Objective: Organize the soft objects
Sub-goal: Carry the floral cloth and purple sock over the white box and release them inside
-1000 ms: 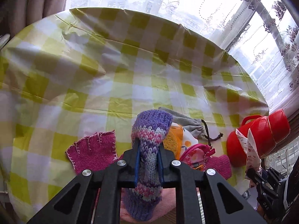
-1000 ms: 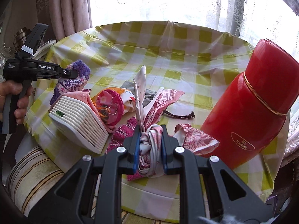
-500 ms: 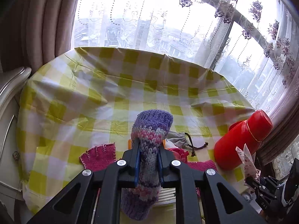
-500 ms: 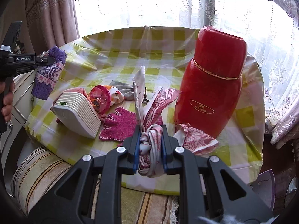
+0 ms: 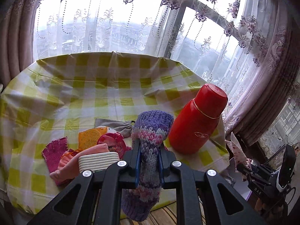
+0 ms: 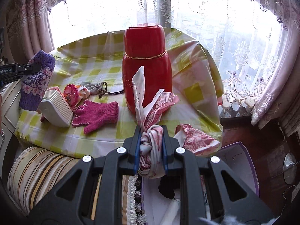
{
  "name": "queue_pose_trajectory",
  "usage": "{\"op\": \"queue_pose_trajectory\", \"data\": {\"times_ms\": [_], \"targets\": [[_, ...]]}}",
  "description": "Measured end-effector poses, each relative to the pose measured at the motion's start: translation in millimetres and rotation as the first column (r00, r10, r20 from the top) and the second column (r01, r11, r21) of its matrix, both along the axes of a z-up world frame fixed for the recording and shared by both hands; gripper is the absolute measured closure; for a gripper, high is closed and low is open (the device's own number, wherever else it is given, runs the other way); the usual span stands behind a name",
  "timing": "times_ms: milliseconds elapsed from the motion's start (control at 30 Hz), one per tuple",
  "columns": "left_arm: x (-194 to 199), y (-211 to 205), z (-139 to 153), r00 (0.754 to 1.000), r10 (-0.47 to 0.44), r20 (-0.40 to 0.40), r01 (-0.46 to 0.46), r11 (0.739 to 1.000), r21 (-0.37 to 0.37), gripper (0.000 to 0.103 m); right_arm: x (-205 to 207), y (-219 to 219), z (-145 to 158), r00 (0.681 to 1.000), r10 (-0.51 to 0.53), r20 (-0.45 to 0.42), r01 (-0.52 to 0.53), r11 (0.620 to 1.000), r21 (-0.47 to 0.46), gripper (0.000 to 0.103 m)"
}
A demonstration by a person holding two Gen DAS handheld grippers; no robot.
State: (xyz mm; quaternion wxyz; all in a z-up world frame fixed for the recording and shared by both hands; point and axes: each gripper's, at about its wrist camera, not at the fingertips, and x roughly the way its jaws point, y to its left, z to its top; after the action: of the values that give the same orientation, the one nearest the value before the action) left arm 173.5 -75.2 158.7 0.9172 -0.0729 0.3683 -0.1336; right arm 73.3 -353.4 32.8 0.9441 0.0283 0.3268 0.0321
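both grippers holding soft items above the counter's near edge

while the left gripper (image 5: 148, 166) is closed tight on a purple knitted mitten (image 5: 148, 136), pinched at its middle with the rest hanging below the jaws, the right gripper (image 6: 151, 150) is clamped on a knotted red-and-white scarf (image 6: 152, 140) whose loose ends stick up and out to the right. both items are off the surface. on the counter (image 6: 105, 136), covered in a yellow-checked cloth, a pink glove (image 6: 96, 113) lies flat just beside a ribbed white box (image 6: 56, 110). behind them sit a pink round pouch (image 6: 71, 93) and a grey drawstring bag (image 6: 93, 87). a red thermos (image 6: 146, 63) stands upright to the right of these. below the right gripper an open purple box (image 6: 241, 161) shows.
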Motion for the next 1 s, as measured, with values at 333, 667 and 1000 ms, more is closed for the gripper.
{"op": "queue_pose_trajectory", "data": {"times_ms": [333, 667, 1000], "targets": [[-24.7, -91.8, -16.1, 0.981, -0.188, -0.052, 0.184, 0.981, -0.064, 0.087, -39.3, -47.6, -18.8, 0.994, -0.099, -0.055, 0.098, 0.995, -0.012, 0.081], [-53.9, -173.9, -35.4, 0.931, -0.344, -0.124, 0.326, 0.934, -0.146, 0.087, -75.5, -69.3, -52.3, 0.980, -0.135, -0.143, 0.136, 0.991, -0.005, 0.081], [-60.9, -221.6, -67.7, 0.882, -0.408, -0.235, 0.362, 0.907, -0.216, 0.078, -93.5, -82.1, -71.0, 0.972, -0.149, -0.184, 0.156, 0.987, 0.025, 0.081]]}}
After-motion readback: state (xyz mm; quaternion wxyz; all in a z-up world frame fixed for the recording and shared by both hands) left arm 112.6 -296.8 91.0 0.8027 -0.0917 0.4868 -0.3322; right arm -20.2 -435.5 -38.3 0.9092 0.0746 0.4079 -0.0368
